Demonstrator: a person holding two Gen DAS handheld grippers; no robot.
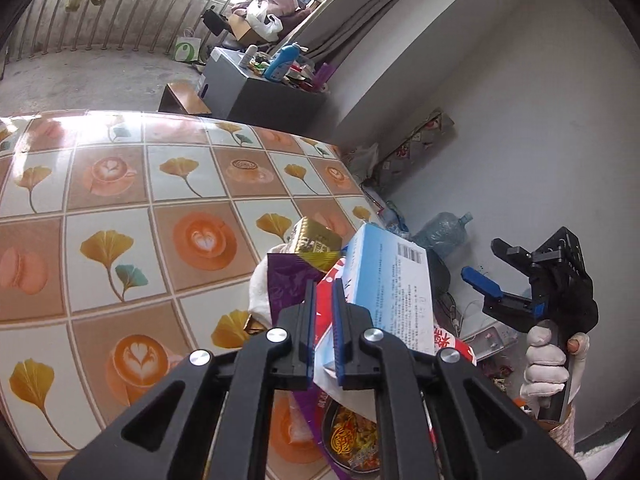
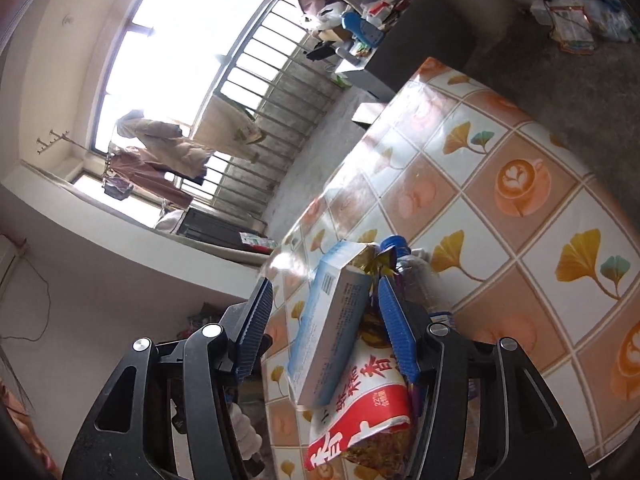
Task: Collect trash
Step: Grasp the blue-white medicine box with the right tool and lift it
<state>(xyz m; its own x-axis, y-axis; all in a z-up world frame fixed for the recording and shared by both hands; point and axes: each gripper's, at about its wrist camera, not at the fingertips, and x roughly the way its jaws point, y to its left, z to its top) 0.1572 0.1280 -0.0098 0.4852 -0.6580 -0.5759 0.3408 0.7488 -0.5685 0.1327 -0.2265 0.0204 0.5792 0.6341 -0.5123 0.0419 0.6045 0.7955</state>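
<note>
In the left wrist view, the left gripper [image 1: 324, 300] points down at a heap of trash near the edge of the table [image 1: 120, 200]. Its two fingers are almost pressed together, and they seem to pinch a thin bit of the red and white wrapper [image 1: 326, 336]. A blue and white box [image 1: 390, 280] leans just beside them, with a gold packet [image 1: 316, 246] and a purple wrapper [image 1: 286, 284] behind. A white tissue [image 1: 260, 292] lies under the purple one. Off to the side, a gloved hand [image 1: 548, 364] holds the right gripper [image 1: 490, 266] past the table edge, with its fingers spread and nothing in them. In the right wrist view, the right gripper [image 2: 324, 320] has its fingers spread wide around the blue and white box [image 2: 332, 320]. One finger is close to the box, but I cannot tell if it touches, and the other stands clear. The red and white wrapper [image 2: 360, 408] lies under the box, and a clear bottle [image 2: 416, 280] with a blue cap sits behind. To do this well, I think the left pinch should stay tight on the wrapper. The right fingers should close squarely on the box before lifting, so nothing slides off the heap and falls.
</note>
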